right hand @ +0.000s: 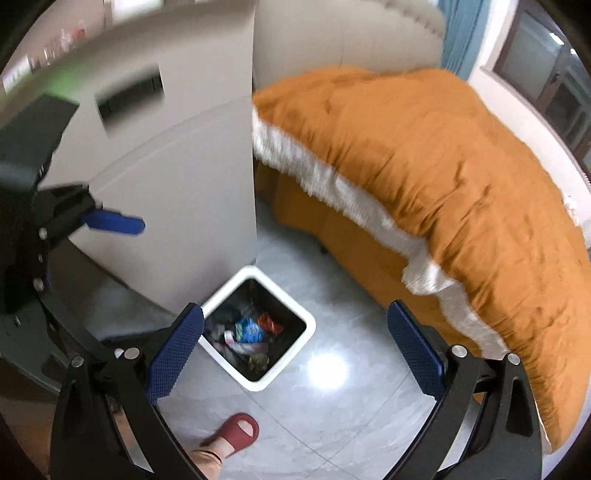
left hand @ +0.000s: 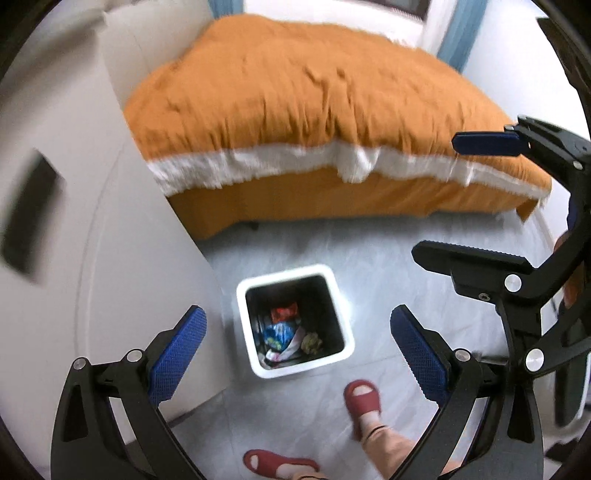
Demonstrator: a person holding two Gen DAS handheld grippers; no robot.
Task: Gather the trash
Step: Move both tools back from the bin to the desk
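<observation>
Above the trash bin (left hand: 295, 321), both tongs (left hand: 297, 354) (right hand: 295, 347) wide, empty.

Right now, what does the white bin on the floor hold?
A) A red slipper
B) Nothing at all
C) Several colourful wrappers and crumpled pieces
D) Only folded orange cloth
C: inside the white bin, red and blue wrappers and crumpled scraps lie at the bottom.

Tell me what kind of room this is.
Most likely a bedroom: a bed with an orange duvet, a padded headboard, curtains by a window, and a small white trash bin on the tiled floor.
</observation>
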